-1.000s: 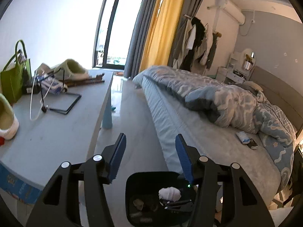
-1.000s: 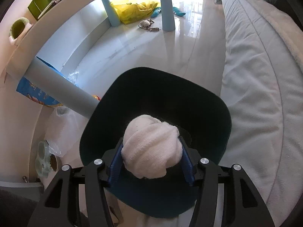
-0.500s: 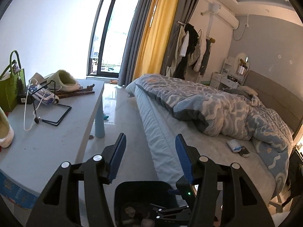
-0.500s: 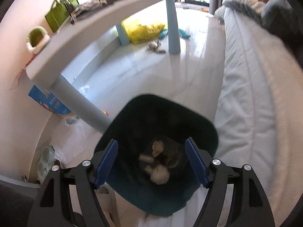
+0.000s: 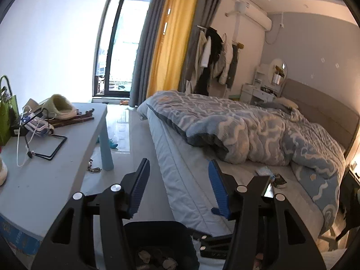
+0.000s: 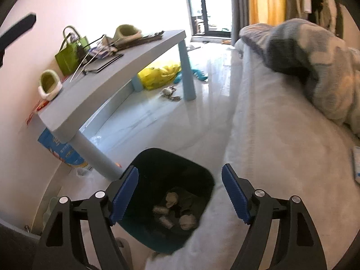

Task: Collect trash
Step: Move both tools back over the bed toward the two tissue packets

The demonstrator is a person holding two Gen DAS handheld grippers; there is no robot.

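Right gripper (image 6: 180, 193) empty, jaws opening above bin (image 6: 171, 202); left gripper (image 5: 177, 186) released, empty. Next trash should be approached with jaws wide.

Daylight came through a tall glass door (image 5: 121, 45) at the far end of the room and blew out to near white in both views. The wall (image 5: 56, 33) beside it was washed pale. The glossy floor (image 6: 180, 112) carried long streaks of glare. The left wrist view was fairly sharp, with cooler tones and a warm glow at the lower right edge. The right wrist view was smeared by motion blur, worst on the bedding (image 6: 303, 51). Both pictures bowed straight lines strongly and ended in dark rounded corners.
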